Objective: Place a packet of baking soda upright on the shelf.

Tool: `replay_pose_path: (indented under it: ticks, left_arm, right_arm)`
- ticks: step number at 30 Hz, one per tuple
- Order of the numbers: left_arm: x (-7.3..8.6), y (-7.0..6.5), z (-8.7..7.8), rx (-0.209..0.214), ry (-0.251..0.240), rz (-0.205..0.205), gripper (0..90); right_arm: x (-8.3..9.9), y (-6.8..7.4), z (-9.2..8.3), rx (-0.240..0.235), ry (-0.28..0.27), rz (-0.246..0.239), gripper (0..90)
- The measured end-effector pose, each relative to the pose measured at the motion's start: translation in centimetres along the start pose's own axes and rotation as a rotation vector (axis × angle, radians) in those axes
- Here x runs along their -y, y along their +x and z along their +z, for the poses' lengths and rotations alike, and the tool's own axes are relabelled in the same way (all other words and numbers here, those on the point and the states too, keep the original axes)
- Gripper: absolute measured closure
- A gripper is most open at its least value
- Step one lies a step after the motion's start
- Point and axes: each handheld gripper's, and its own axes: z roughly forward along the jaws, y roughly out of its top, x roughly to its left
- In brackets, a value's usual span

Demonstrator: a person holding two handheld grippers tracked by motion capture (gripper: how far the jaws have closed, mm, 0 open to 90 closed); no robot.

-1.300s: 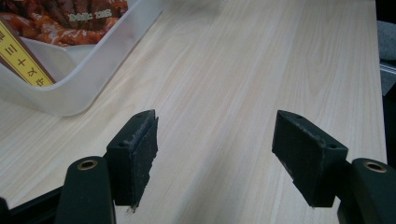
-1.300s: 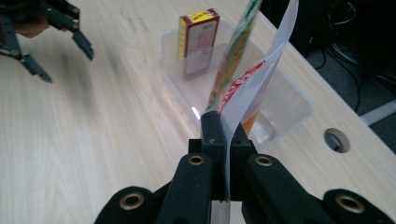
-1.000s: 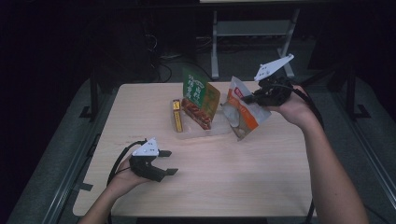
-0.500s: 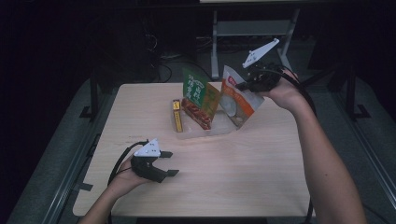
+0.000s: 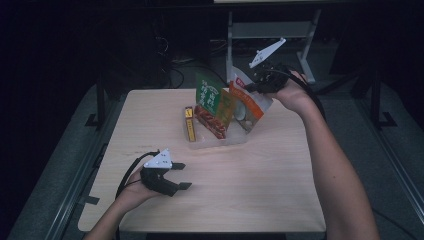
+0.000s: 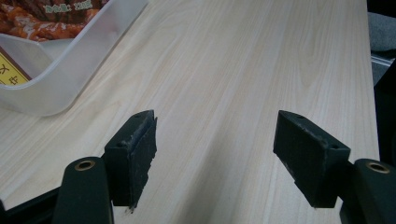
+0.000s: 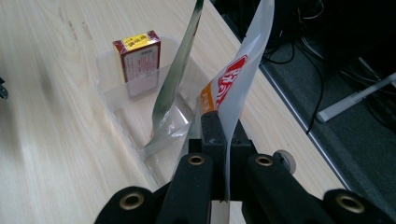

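An orange-and-white snack pouch (image 5: 245,104) hangs tilted over the right end of a clear plastic bin (image 5: 220,142). My right gripper (image 5: 256,86) is shut on the pouch's upper edge. In the right gripper view the pouch (image 7: 233,84) rises from between the closed jaws of that gripper (image 7: 223,128). A green pouch (image 5: 209,96) stands in the bin, and a yellow-and-red box (image 5: 189,124) stands at the bin's left end. My left gripper (image 5: 181,175) rests on the table at the front left, open with nothing between its jaws (image 6: 215,140).
The light wooden table (image 5: 260,195) has bare room in front of the bin and to its right. In the left gripper view the bin's corner (image 6: 70,70) lies ahead to the left. Dark floor, cables and a metal stand (image 5: 270,30) lie behind the table.
My right gripper has carried the orange pouch leftward and slightly up, from beside the bin to over its right end. The left gripper has stayed in place.
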Motion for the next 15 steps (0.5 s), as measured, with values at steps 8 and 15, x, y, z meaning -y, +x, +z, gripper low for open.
replay_pose_path:
  ticks: [8,15]
  left_arm:
    - [0.0,-0.1,0.1,0.005,0.004,-0.003,29.6]
    - [0.0,-0.1,0.1,0.009,0.008,0.001,29.6]
  right_arm:
    - [0.2,-0.6,1.6,0.002,0.03,0.012,90.0]
    - [0.3,-0.9,2.9,0.003,0.052,0.023,90.0]
